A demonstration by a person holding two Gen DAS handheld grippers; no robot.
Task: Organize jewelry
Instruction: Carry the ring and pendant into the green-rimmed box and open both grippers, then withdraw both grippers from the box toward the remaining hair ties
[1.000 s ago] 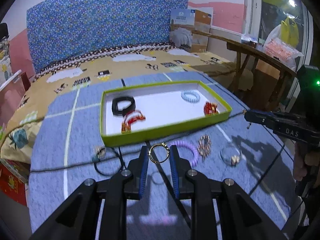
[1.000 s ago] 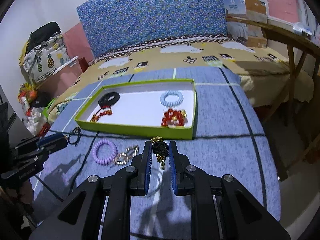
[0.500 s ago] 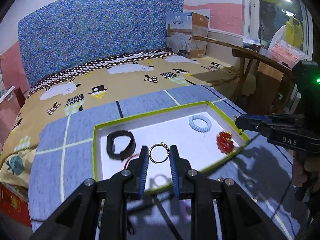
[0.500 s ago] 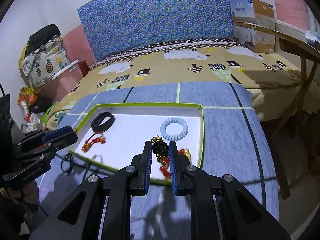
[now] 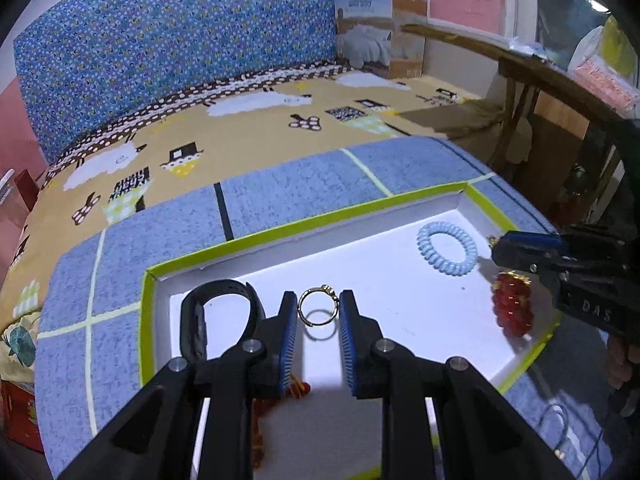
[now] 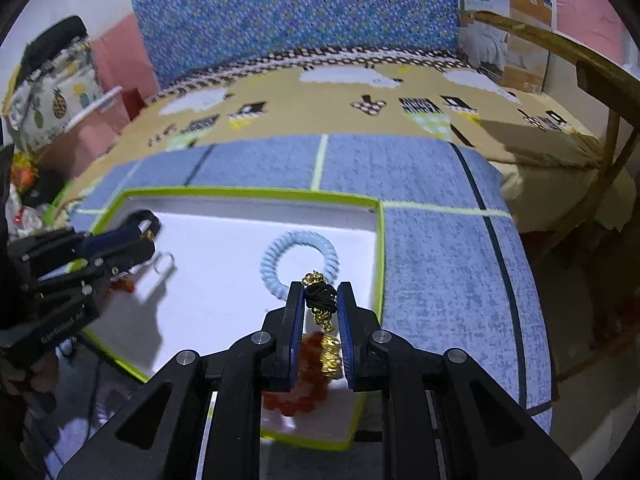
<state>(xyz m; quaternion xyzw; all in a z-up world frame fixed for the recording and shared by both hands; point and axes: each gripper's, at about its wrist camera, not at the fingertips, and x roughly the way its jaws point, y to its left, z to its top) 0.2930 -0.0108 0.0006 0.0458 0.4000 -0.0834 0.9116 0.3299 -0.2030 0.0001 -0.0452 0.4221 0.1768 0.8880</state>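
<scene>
Gold ring [image 5: 319,311] pinched upright between the blue pads of the left claw [image 5: 319,312], hanging above the white floor of the green-rimmed tray [image 5: 256,234], its shadow cast just below. Black and gold beaded piece [image 6: 319,300] clamped in the right claw [image 6: 319,304], also over the tray, near its right wall. Both claws clenched on their pieces, neither piece touching the tray floor.

Already lying in the tray: a pale blue coil band [image 5: 447,248] toward the far right corner, a red bead bracelet [image 5: 512,307] with gold parts near the right rim, a black band [image 5: 208,312] standing on edge at the left end, and a red and gold piece [image 5: 298,388] partly hidden under the left claw's fingers. Right claw [image 5: 520,246] seen from the left wrist view reaching in from the right, above the red beads; a hand [image 5: 618,364] gripping its handle.

Tray resting on a blue mat [image 5: 280,188] with pale and dark lines, spread over a bed [image 5: 248,120] with a sheep-patterned yellow sheet. Blue floral headboard [image 5: 180,40] behind, a cardboard box [image 5: 380,28] at its right end.
</scene>
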